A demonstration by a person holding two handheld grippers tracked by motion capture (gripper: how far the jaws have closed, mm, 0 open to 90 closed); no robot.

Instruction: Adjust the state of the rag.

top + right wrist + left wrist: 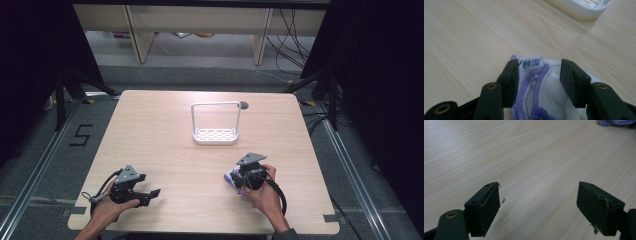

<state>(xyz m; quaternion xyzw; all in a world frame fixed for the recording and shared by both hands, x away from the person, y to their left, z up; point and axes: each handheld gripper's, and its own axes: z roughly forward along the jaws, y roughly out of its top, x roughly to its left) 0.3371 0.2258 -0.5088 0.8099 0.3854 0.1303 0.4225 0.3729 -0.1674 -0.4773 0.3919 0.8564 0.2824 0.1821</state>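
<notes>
Dark curtains flank a pale wooden bench that stands on a grey floor, with light shelving and loose cables beyond its far edge.

Much of the cloth is hard to make out: in the high view it is a small purple and white patch at the near right of the bench, mostly covered by the right tongs and the hand that holds them. In the right gripper view its near part is cut off by the bottom of the frame, and its label carries blue characters too small to read. From that view the cloth lies between the two jaws, which stand at a middling width; whether the pads press on it I cannot tell. In the left gripper view a sliver of purple shows at the top right corner.

There are two tongs, one cloth and one white rack, a perforated tray with a tall loop handle.

The left tongs rest at the near left of the bench, held by the left hand, jaws wide apart with bare wood between them.

The rack stands far of centre, well apart from both tongs. Bare wood lies between the two tongs and on either side of the rack; both hands sit close to the near edge.
</notes>
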